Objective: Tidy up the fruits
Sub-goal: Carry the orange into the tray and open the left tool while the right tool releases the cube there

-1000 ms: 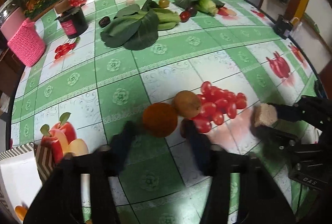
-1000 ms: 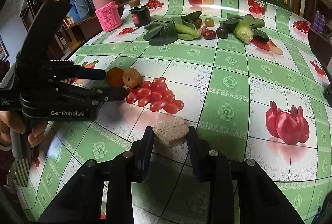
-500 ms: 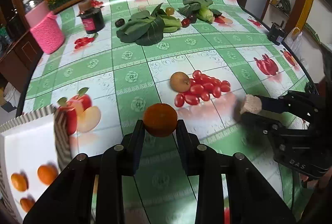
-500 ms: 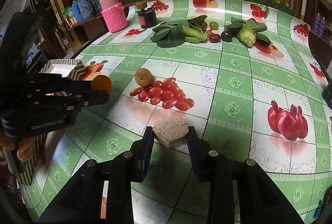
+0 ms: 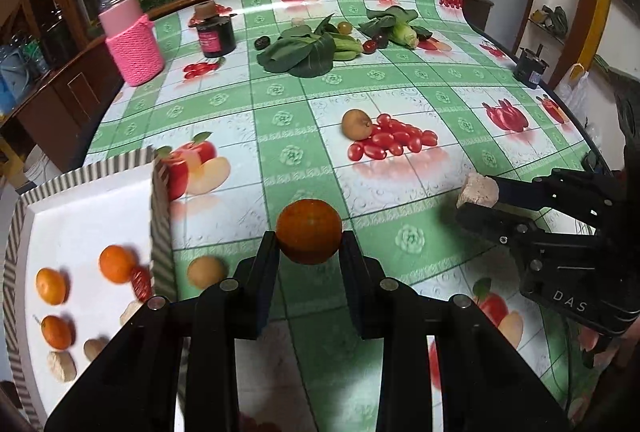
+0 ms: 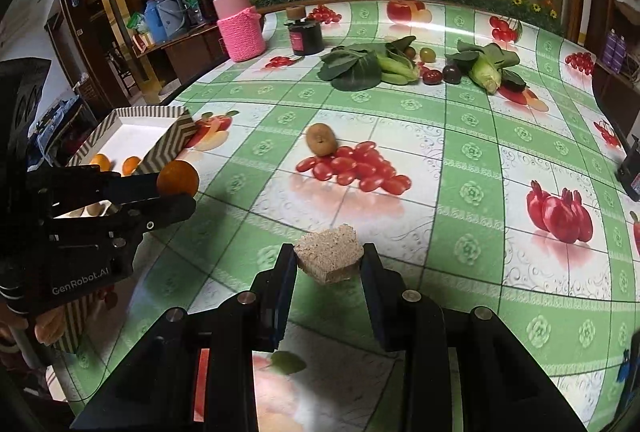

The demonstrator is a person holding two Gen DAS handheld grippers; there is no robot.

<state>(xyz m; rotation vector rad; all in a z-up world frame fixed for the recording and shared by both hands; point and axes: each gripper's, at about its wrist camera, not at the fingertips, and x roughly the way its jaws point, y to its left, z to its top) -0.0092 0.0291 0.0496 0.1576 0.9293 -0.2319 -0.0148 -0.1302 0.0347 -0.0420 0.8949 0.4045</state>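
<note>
1. Left gripper [image 5: 309, 246], marked "GenRobot.AI", pinches an orange [image 5: 309, 231] above the table's [image 5: 400, 88] left edge, beside the striped box [image 5: 160, 208].
2. Right gripper [image 6: 329, 264], marked "DAS", clamps a tan block [image 6: 329, 258].

The counter [image 5: 280, 100] carries a striped box [image 5: 160, 216], a kiwi [image 5: 356, 124], leafy greens [image 5: 304, 50], corn [image 5: 404, 34], a dark jar [image 5: 216, 36] and a pink knitted container [image 5: 134, 48].

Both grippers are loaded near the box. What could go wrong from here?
The orange is round and pinched only at its sides by the left gripper; it might roll free short of the striped box. The right gripper holds its tan block by the edges, so it may twist out.
</note>
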